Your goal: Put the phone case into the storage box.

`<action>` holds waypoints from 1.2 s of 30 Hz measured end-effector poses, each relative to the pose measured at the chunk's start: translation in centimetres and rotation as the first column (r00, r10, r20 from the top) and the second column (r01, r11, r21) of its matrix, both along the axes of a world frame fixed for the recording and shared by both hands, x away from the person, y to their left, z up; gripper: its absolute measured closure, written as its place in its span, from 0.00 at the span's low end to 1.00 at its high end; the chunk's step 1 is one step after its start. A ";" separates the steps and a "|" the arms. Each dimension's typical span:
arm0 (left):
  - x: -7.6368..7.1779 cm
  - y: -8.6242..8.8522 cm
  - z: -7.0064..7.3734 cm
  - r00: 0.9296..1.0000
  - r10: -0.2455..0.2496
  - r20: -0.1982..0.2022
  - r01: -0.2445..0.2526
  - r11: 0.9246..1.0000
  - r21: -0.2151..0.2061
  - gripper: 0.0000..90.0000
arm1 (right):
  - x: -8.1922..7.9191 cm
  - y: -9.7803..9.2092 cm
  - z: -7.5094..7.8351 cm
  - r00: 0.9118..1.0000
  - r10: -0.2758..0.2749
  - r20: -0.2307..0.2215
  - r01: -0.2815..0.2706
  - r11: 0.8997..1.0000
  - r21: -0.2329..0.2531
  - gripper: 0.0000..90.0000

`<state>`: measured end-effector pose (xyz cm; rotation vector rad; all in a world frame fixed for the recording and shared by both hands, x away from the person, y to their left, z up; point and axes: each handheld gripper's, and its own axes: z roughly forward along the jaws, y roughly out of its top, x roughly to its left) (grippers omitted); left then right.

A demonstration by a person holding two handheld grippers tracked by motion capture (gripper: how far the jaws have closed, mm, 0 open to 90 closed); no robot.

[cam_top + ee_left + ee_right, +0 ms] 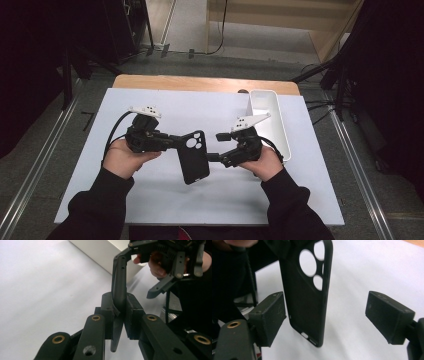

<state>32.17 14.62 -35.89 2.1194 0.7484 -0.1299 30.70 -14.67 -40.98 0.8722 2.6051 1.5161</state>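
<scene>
A white surface [150,200] on a wooden tabletop, grey floor around, carries one white tray [272,117]. One black phone case [193,156], held above it, is clamped by the left tool [172,142]; the right tool [212,147] gapes wide beside it.

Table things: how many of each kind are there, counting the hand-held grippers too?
Phone case: 1, black, clamped in the left gripper.
White tray: 1, at the table's right edge.
Grippers: 2, the left one and the right gripper, whose jaws stand open beside the case.
Total: 4.
</scene>
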 end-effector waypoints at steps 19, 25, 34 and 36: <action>0.1 0.2 0.3 0.990 0.126 0.066 -0.129 0.990 0.047 0.88 | -0.5 2.8 -1.2 0.987 -0.155 0.029 0.157 0.985 -0.066 0.00; 0.1 0.6 0.3 0.980 0.181 0.080 -0.183 0.983 0.019 0.88 | -0.7 3.4 -1.4 0.979 -0.204 0.016 0.204 0.977 -0.053 0.00; 0.3 0.6 0.2 0.973 0.227 0.044 -0.227 0.974 0.005 0.88 | -1.5 4.5 -1.6 0.957 -0.281 0.075 0.284 0.958 -0.038 0.00; 0.3 0.5 0.0 0.974 0.225 0.039 -0.226 0.974 0.005 0.88 | -1.7 4.7 -1.6 0.953 -0.292 0.075 0.296 0.954 -0.041 0.00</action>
